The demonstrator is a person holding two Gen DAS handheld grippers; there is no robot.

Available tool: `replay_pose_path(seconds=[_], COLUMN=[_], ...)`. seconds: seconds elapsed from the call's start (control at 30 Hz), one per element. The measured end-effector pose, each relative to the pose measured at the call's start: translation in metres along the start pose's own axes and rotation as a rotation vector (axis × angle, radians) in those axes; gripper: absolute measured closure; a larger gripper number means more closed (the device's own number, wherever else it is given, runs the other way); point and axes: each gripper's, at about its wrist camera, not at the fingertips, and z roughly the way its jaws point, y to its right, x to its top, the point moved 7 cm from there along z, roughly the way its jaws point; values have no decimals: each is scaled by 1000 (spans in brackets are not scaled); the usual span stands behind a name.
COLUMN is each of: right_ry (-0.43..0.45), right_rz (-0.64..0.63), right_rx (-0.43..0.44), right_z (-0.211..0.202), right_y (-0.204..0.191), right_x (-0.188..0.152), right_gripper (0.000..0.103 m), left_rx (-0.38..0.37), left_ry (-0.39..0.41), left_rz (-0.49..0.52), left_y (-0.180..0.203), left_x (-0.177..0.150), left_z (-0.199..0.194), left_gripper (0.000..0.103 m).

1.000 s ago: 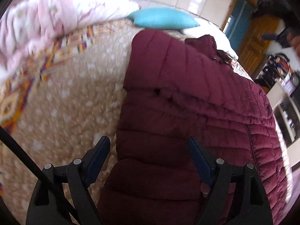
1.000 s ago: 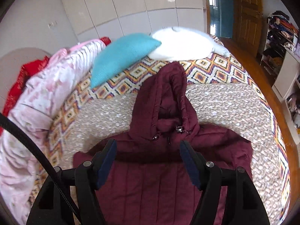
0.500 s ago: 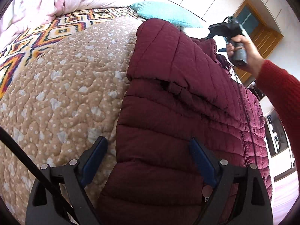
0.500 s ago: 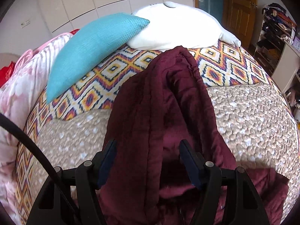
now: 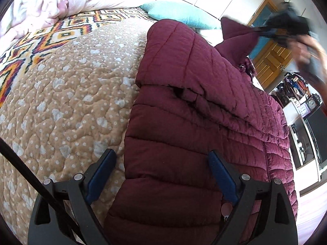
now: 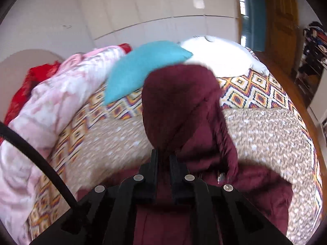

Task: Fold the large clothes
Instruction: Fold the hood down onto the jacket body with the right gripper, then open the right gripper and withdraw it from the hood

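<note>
A maroon quilted puffer jacket lies face up on the bed, one sleeve folded across its chest. My left gripper hovers over the jacket's lower left part, jaws wide apart, pads touching nothing. My right gripper is shut on the jacket's hood, pinching the fabric and holding it raised off the bed. In the left wrist view the right gripper is a blur at the upper right, with the hood pulled up to a point beneath it.
The bed carries a tan dotted quilt with a diamond-patterned border. A teal pillow and a white pillow lie beyond the hood. A pink duvet is heaped at the left. A wooden door and shelves stand to the right.
My right gripper has closed on the hood and lifted it off the bed. The left gripper has stayed over the jacket's lower part, still open.
</note>
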Motion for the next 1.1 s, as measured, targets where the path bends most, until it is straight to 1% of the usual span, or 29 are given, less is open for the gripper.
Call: replay_pose_path(seconds=[0.07, 0.1, 0.17, 0.2, 0.27, 0.3, 0.33, 0.37, 0.4, 0.43, 0.47, 0.5, 0.53, 0.57, 0.67, 0.73, 0.87, 0.93, 0.97, 1.0, 1.03, 1.07, 1.1], right_ry=[-20, -34, -99, -149, -206, -216, -209, -184, -145, -106, -66, -16, 14, 29, 21, 20, -18, -61, -91, -137, -177, -183, -156], right_rz=[-39, -56, -73, -76, -103, -127, -141, -148, -121, -95, -69, -44, -39, -46, -85, -129, -316, -386, -414, -441, -438, -413, -394], right_rx=[56, 72, 109, 126, 102, 83, 60, 26, -6, -29, -43, -63, -82, -100, -131, -148, -270, -358, -387, -414, -419, -412, -404], right_z=[-35, -47, -66, -75, -89, -95, -100, -106, -111, -116, -120, -123, -124, -120, -95, -76, -28, -1, 9, 19, 23, 20, 8], right_y=[-16, -22, -29, -31, -29, -26, -22, -16, -9, -2, 3, 8, 10, 12, 8, -1, -19, -18, -16, -13, -10, -7, -6], right_x=[-53, -79, -138, -170, -212, -221, -222, -216, -206, -192, -180, -164, -154, -143, -119, -111, -109, -114, -119, -123, -126, -124, -121], right_gripper=[97, 97, 97, 97, 96, 96, 95, 91, 87, 72, 51, 41, 28, 21, 20, 20, 16, 16, 30, 52, 93, 93, 93], left_rx=[-2, -3, -8, -12, -20, -24, -27, -28, -29, -30, -32, -35, -37, -39, -36, -33, -35, -38, -40, -43, -45, -48, -49], left_ry=[0, 0, 1, 1, 3, 3, 4, 4, 4, 4, 5, 5, 5, 5, 3, 2, -1, 0, 0, 1, 1, 1, 2], left_rz=[-2, -3, -8, -11, -19, -23, -27, -29, -31, -32, -34, -36, -38, -40, -36, -30, -30, -30, -31, -32, -34, -36, -37], left_y=[0, -1, -2, -2, -3, -3, -3, -3, -3, -4, -4, -4, -5, -5, -5, -5, -4, -4, -4, -4, -4, -4, -5], left_x=[0, 1, 1, 1, 2, 1, 1, 1, 1, 1, 1, 1, 0, 0, 0, 0, 0, 0, 0, 1, 1, 1, 1], left_z=[0, 0, -1, -1, -3, -3, -4, -5, -5, -5, -6, -6, -6, -6, -5, -4, -2, -3, -2, -2, -2, -2, -2], left_gripper=[12, 12, 12, 12, 12, 12, 12, 12, 12, 12, 12, 12, 12, 12, 12, 12, 12, 12, 12, 11, 11, 11, 11])
